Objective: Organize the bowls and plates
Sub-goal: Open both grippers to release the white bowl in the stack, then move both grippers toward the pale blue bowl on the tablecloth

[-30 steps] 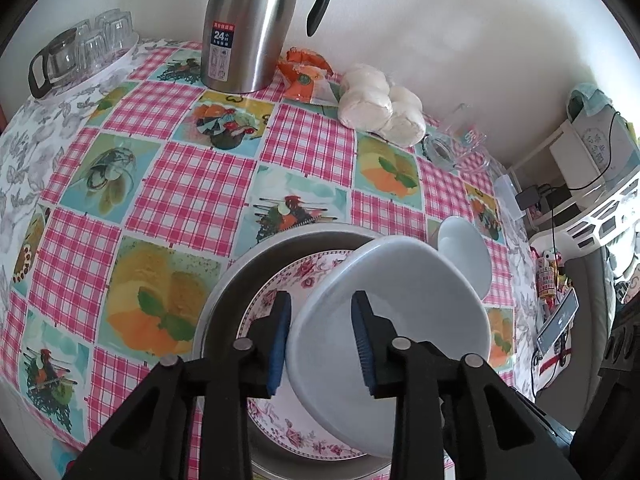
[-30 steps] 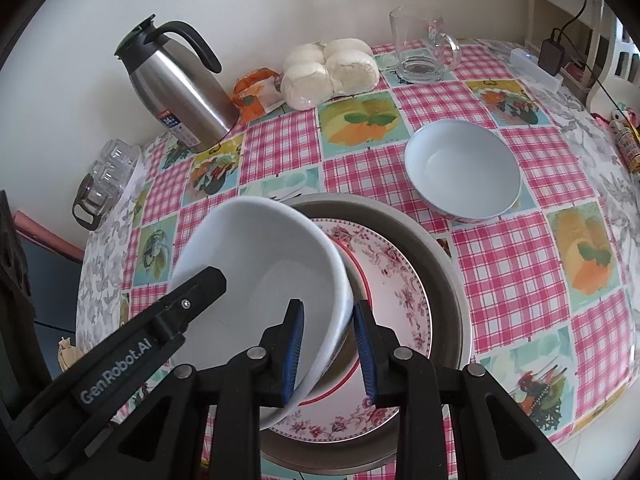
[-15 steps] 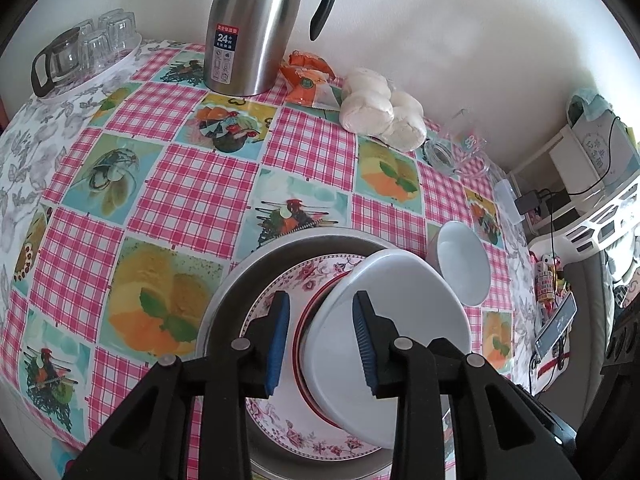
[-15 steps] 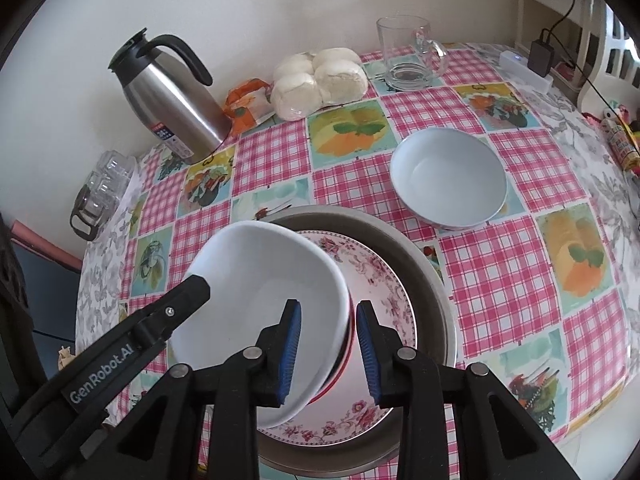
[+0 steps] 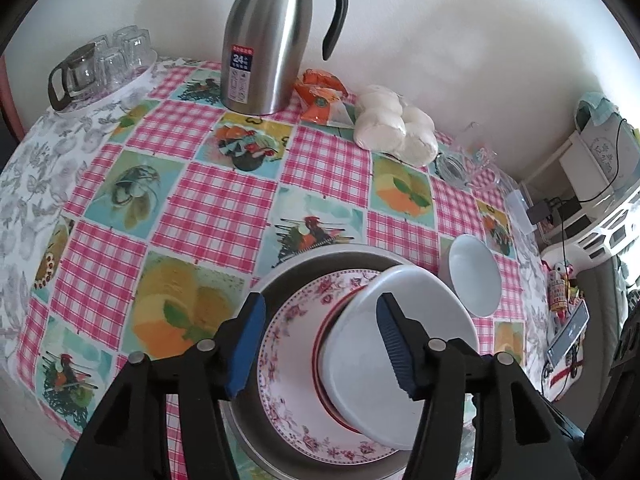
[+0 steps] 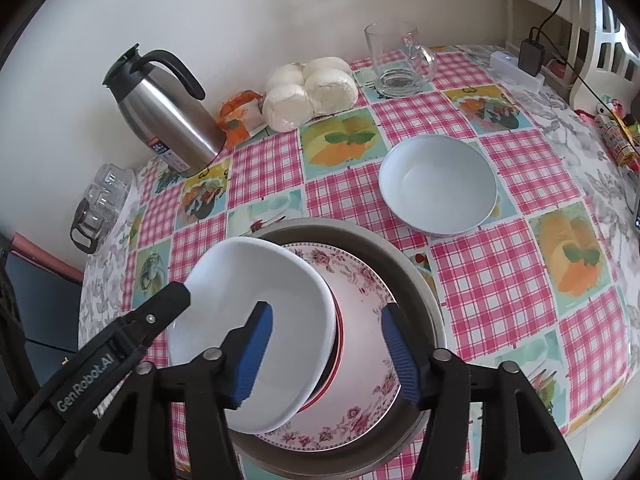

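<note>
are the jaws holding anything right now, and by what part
Nothing: both sets of jaws are opening, off the white bowl, which rests on the floral plate.

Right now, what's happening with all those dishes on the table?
A person is stacking dishes with two grippers. A white bowl now sits on a flowered plate, which lies in a metal pan. The left gripper and the right gripper are both opening, their pads off the bowl's rim, so it looks just let go. Another bowl stands apart on the tablecloth, not yet stacked.
</note>
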Available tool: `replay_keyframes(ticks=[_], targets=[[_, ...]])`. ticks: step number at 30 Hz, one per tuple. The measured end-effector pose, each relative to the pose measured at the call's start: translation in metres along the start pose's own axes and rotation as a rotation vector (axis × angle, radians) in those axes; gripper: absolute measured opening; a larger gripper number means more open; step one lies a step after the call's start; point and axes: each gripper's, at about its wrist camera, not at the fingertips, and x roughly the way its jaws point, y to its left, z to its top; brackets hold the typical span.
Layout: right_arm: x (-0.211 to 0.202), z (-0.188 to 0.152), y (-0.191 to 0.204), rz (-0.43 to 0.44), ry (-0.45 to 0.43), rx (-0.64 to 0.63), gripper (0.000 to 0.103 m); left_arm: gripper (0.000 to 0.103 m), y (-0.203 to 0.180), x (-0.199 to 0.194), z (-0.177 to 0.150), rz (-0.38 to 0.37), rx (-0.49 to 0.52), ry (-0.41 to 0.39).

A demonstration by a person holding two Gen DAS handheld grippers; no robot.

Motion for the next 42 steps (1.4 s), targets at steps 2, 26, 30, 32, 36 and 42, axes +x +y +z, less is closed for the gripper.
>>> replay_keyframes(ticks=[2, 26, 30, 32, 36, 42], targets=[[0.001, 0.000, 0.000, -0.006, -0.001, 0.001, 0.067, 0.060, 0.001, 0.000, 0.000, 0.015, 0.001, -0.005], [-0.007, 0.002, 0.001, 0.021, -0.110, -0.048, 0.103, 0.092, 0.025, -0.006, 0.004, 0.152, -0.090, -0.072], [-0.008, 0.003, -0.002, 0.006, -0.117, -0.056, 0.103, 0.092, 0.026, -0.008, 0.003, 0.156, -0.110, -0.076], [-0.008, 0.004, -0.005, 0.001, -0.118, -0.054, 0.103, 0.092, 0.026, -0.009, 0.003, 0.156, -0.118, -0.079], [-0.011, 0.007, -0.015, -0.003, -0.117, -0.040, 0.103, 0.092, 0.020, -0.010, 0.001, 0.158, -0.119, -0.082], [-0.011, 0.014, -0.050, -0.050, -0.115, 0.027, 0.103, 0.092, 0.001, -0.011, -0.003, 0.172, -0.084, -0.091]])
